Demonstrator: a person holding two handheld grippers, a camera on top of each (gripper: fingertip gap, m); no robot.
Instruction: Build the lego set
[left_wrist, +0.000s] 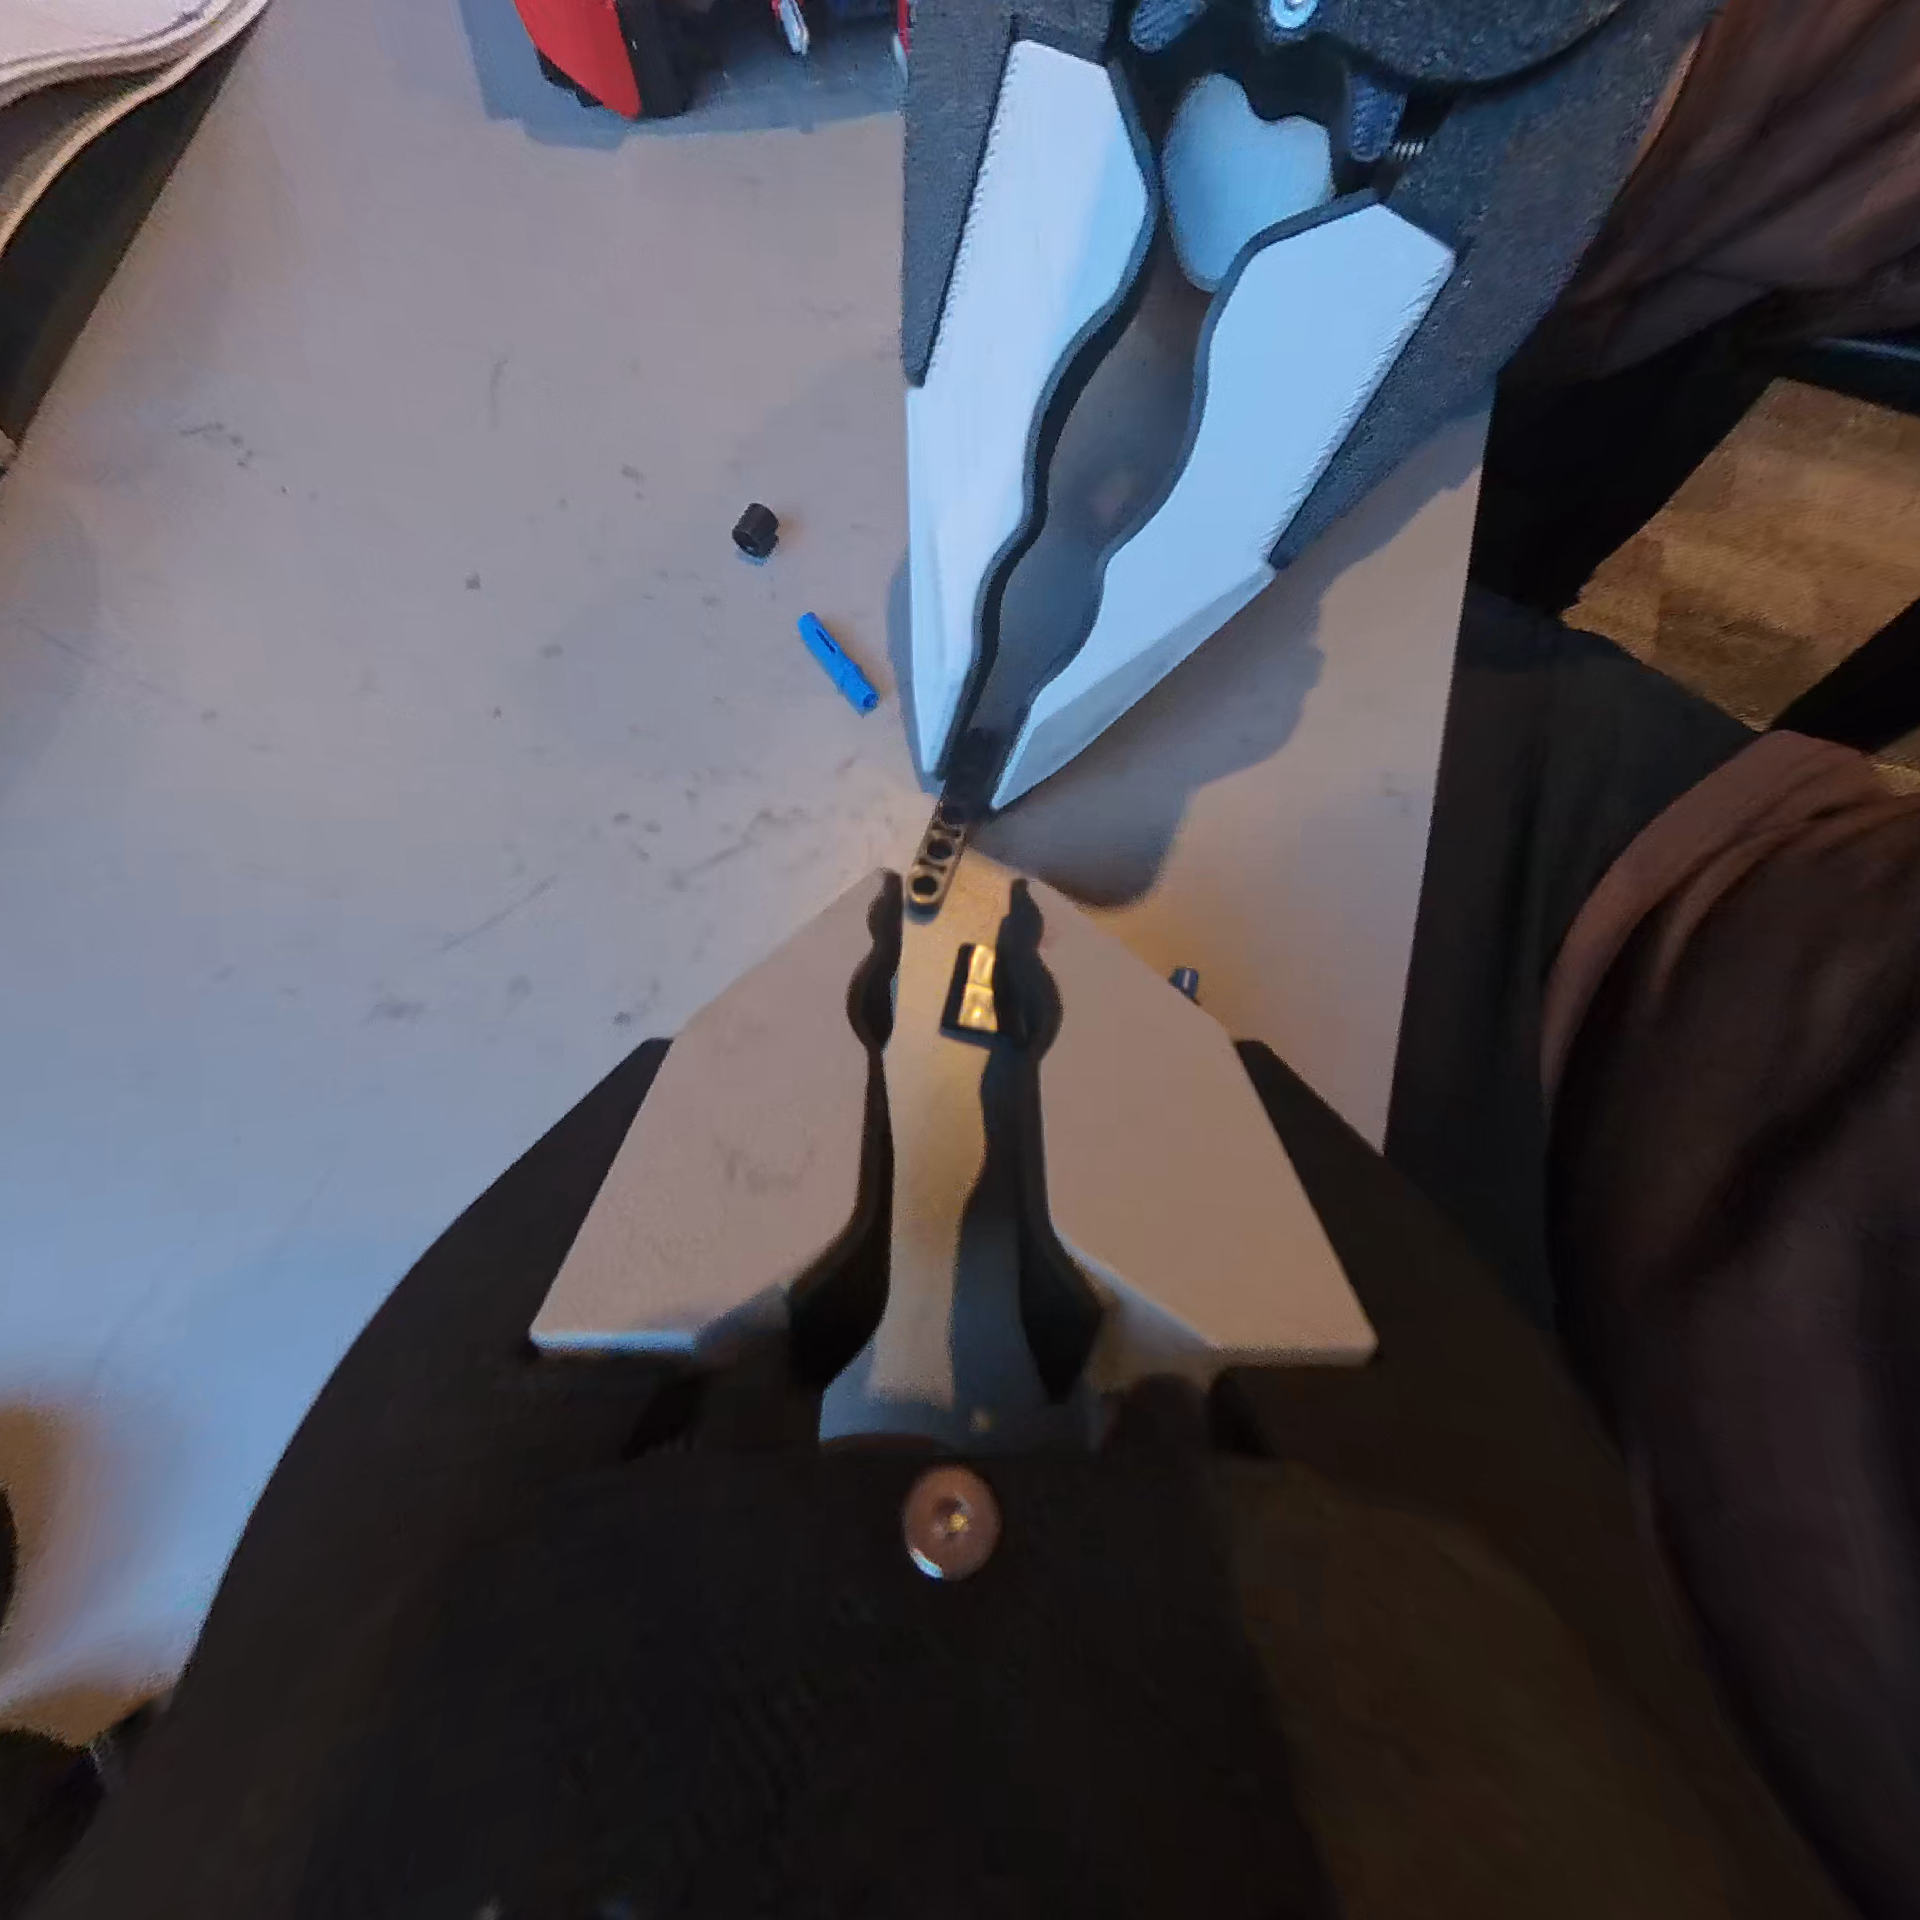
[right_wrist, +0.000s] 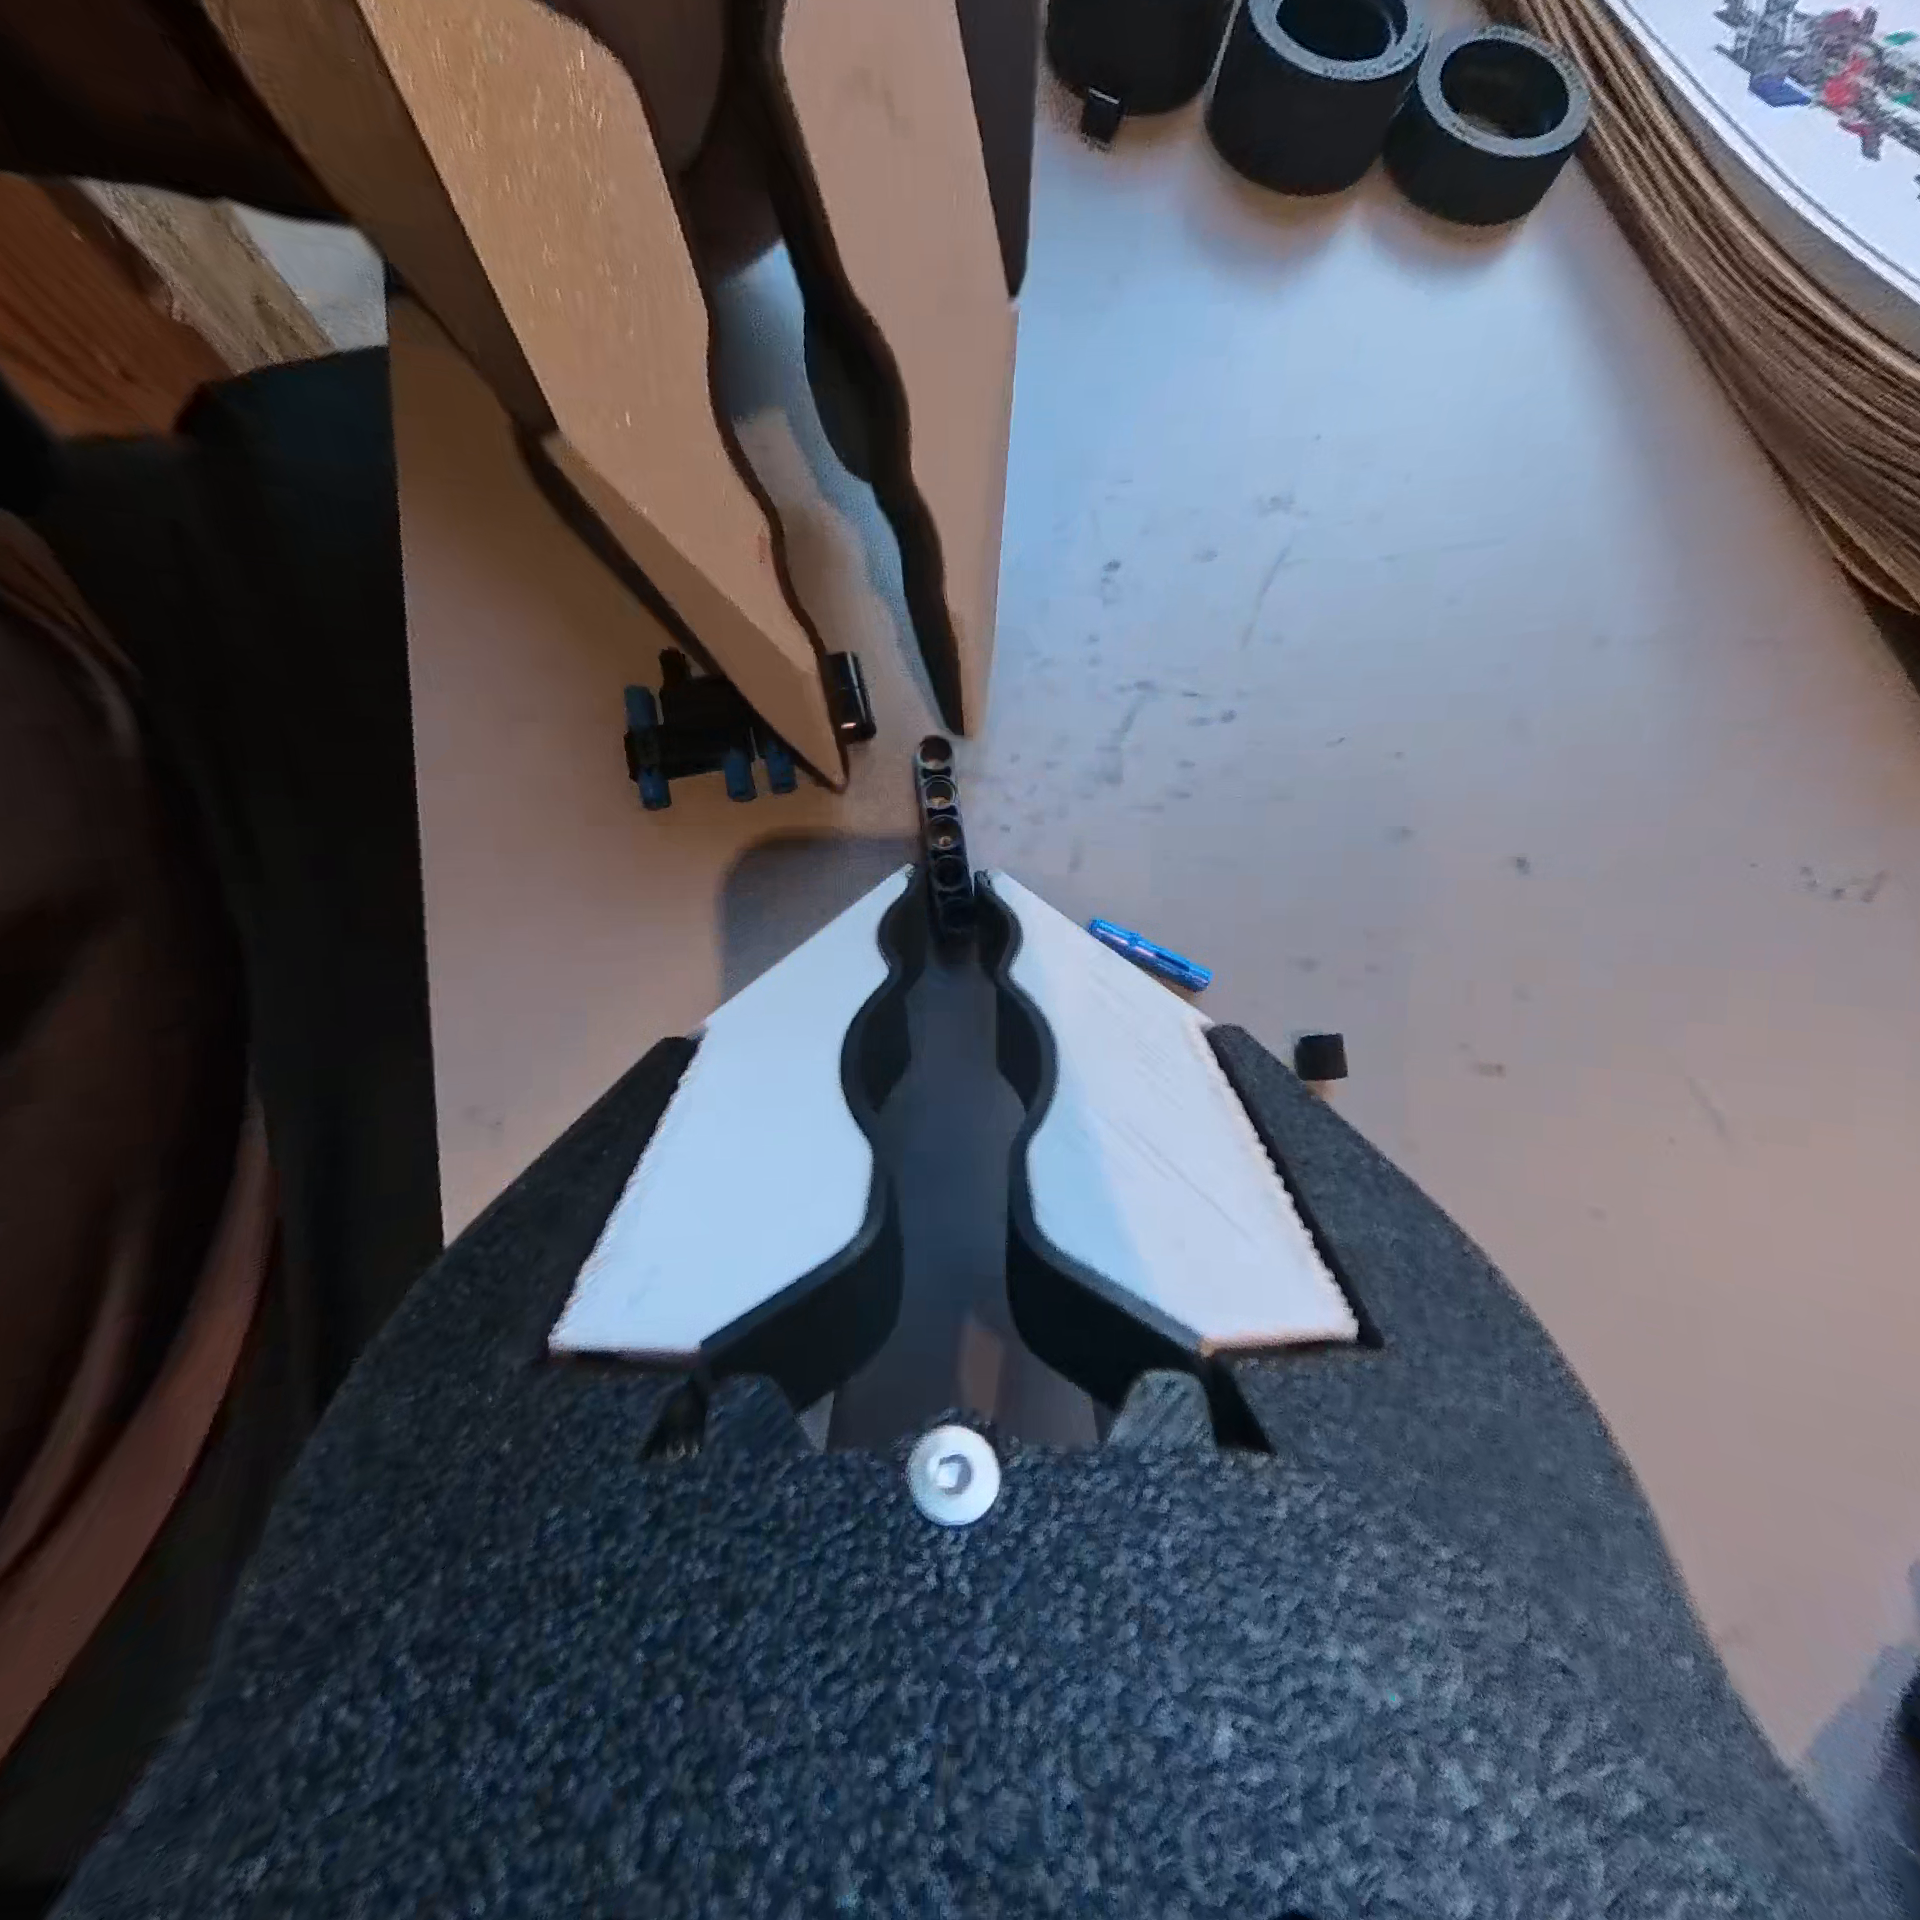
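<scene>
Pinching black holed beam, right gripper; left gripper slightly apart w/ nothing

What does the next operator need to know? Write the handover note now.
Right gripper: shut on the black holed beam, which sticks out past its tips.
Left gripper: open, tips right at the beam's free end, a small black piece between its fingers, grip unclear.
On the table: blue pin, black bush, small black sub-assembly with blue pins, black tyres, instruction booklet.
Done: little assembled.
Left: nearly the whole build.
</scene>
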